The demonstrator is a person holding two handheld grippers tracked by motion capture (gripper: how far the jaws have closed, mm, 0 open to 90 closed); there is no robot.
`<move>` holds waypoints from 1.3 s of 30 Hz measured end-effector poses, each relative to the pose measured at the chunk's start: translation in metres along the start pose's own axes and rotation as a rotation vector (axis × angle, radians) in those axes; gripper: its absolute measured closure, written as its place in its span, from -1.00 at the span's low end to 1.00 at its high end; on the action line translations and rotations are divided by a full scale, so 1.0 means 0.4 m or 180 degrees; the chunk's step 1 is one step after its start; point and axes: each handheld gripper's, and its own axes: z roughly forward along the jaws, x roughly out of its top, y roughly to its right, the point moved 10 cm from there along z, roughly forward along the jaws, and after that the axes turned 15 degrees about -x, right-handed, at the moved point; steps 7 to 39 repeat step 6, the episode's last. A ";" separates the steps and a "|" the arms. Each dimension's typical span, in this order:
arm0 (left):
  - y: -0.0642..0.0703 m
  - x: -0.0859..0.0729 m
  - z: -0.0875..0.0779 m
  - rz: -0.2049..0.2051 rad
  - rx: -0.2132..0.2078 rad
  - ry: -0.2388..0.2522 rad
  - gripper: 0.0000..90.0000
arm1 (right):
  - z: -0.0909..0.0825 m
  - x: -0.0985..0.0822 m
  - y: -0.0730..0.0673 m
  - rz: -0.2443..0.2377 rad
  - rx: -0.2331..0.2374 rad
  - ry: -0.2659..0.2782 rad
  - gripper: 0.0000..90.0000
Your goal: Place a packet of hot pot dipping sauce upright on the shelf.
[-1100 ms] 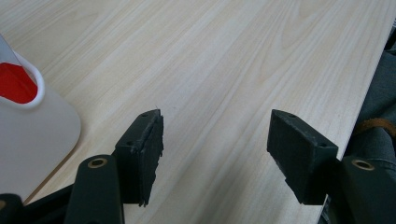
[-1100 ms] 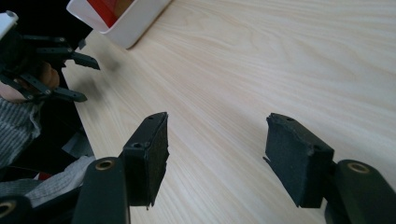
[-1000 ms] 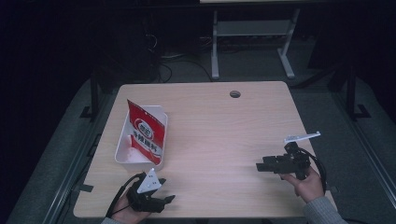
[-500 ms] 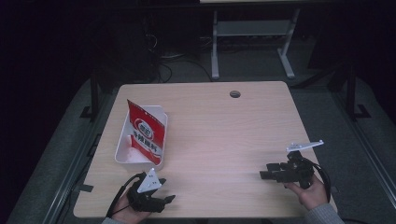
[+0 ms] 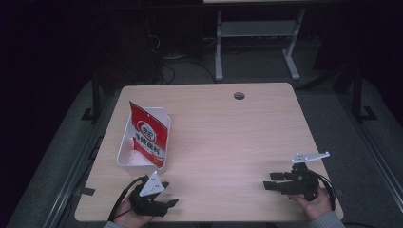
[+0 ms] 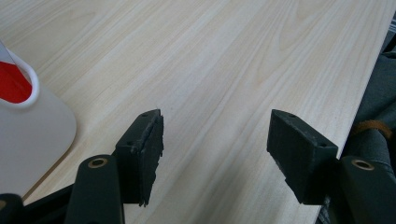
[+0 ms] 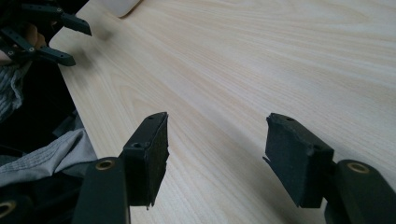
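Both grippers sit low at the near edge of the table (image 5: 228, 128), each with jaws spread wide and nothing between them. From the high view, the left gripper (image 5: 170, 202) lies at about 7 o'clock on the tabletop and the right gripper (image 5: 272, 182) at about 5 o'clock, well apart from each other, their jaws pointing toward one another across bare wood. A white tray (image 5: 125, 148) stands at about 9 o'clock on the table, and a red packet (image 5: 149, 134) leans upright inside it, its top corner rising above the rim. Seen from the left gripper, the tray is near, at about 12 o'clock, not touching; from the right gripper it is far off at about 10 o'clock. In the left gripper view the tray's rounded corner (image 6: 32, 126) shows at 9 o'clock beside the jaws, with a strip of red inside it.
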 end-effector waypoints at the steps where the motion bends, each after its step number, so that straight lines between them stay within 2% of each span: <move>1: 0.001 0.001 0.000 -0.0003 -0.0002 0.0006 -0.21 | 0.001 -0.001 -0.001 -0.0005 -0.0003 -0.0007 -0.15; 6: 0.001 0.002 -0.001 0.0000 0.0006 0.0012 -0.21 | 0.013 -0.016 0.001 -0.0074 -0.0078 -0.0074 -0.15; 39: 0.001 0.002 -0.001 0.0000 0.0006 0.0012 -0.21 | 0.013 -0.016 0.001 -0.0074 -0.0078 -0.0074 -0.15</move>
